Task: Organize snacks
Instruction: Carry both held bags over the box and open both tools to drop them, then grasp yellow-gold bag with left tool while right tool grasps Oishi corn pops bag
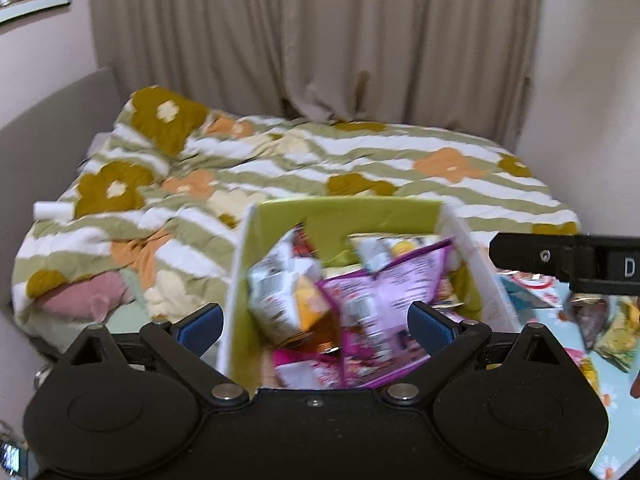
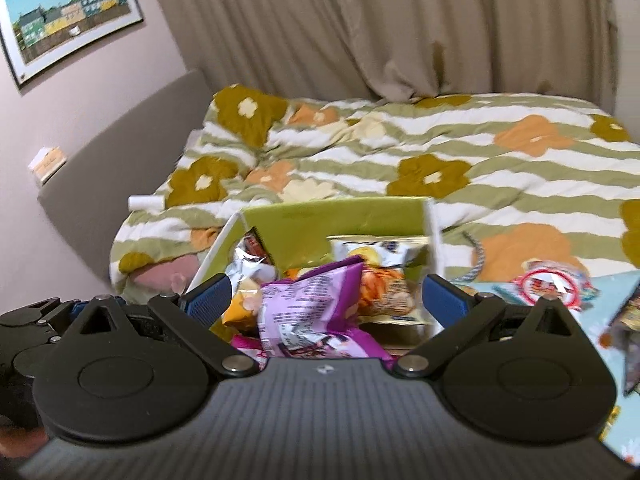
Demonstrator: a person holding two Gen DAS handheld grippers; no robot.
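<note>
Both grippers are held over a green box [image 2: 336, 220] w/ white outer walls, set on a bed. The right gripper [image 2: 324, 304] is spread wide, nothing pinched; a purple packet [image 2: 312, 300] lies between its blue pads [image 2: 210, 298], apparently untouched, atop the pile. The left gripper [image 1: 316, 320] is likewise released, its jaws straddling the box's near-left wall [image 1: 236, 280], one pad outside, one over the contents.

Step in hand, as judged: packets are being dropped or settled into the box. To do it well, the jaws should be kept wide while lifted clear, so no foil edge is snagged. The purple packet sits high; it could be pressed flat or turned on edge so the pile stays below the rim. The box could be steadied by the left gripper at its wall, since the quilt [image 2: 480, 160] under it is soft & uneven.

Look of the snacks: crinkly foil bags, light, slippery. Ahead of the right gripper lie a silver-white bag [image 2: 248, 260], a yellow one [image 2: 236, 308], an orange-print one [image 2: 384, 292] & a pale bag w/ blue print [image 2: 380, 248] by the far wall. More packets [image 2: 548, 284] are seen loose to the right, outside the box, on a light-blue cloth [image 2: 592, 320]; those are likely still to be gathered. Details are blurred in the left view.
</note>
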